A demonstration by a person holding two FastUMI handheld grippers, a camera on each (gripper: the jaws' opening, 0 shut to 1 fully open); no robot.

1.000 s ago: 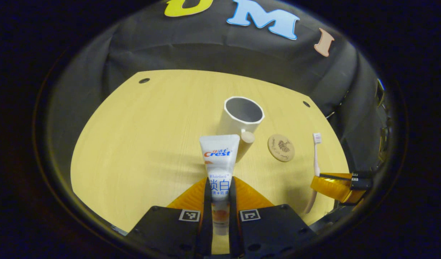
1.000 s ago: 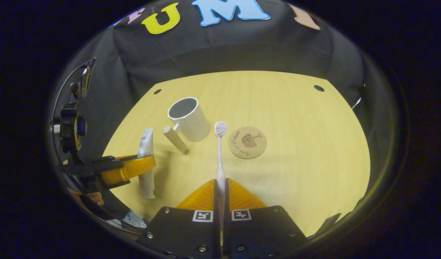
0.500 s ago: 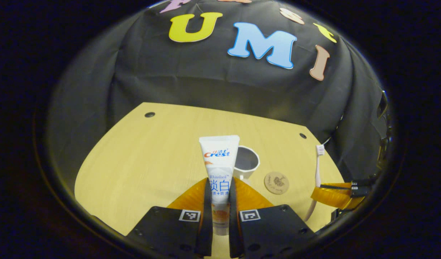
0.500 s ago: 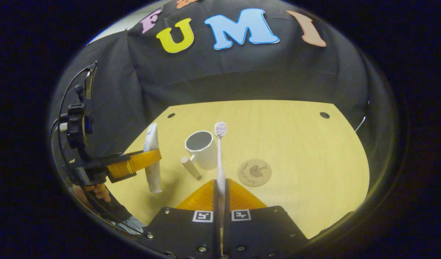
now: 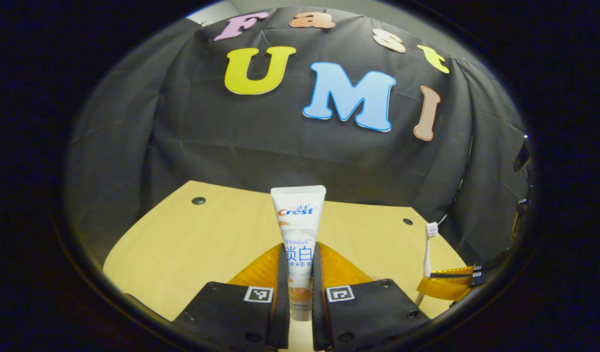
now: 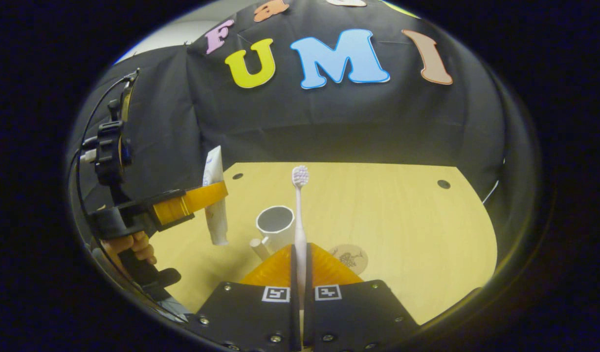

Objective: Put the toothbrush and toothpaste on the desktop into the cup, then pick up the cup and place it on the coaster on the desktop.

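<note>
Gripping the white toothpaste tube (image 5: 299, 230) between its two fingers, the left gripper (image 5: 298, 274) holds it upright above the light yellow wooden desktop (image 5: 207, 239), with the flat crimped end of the tube pointing up. In the right gripper view the same left gripper (image 6: 202, 198) is at the left side, held by a person's hand (image 6: 128, 244), and the toothpaste tube (image 6: 214, 200) hangs in the air with its cap end down, to the left of the white plastic cup with a wooden handle (image 6: 275, 226) and higher than it. The cup stands upright on the desktop (image 6: 402, 220), and it has nothing inside as far as I can see. Next, in the middle, the right gripper (image 6: 299, 266) is closed on the pale pink toothbrush (image 6: 299, 210), both fingers pressing the handle, and the bristle head points up. The toothbrush is just in front of the cup in this view, raised off the desktop. To the right of it, the round wooden coaster with a dark tree drawing (image 6: 351, 256) lies flat on the desktop, near the cup and partly hidden behind the right gripper. In the left gripper view the right gripper (image 5: 449, 286) is at the far right edge with the toothbrush (image 5: 428, 247) standing up from it.
</note>
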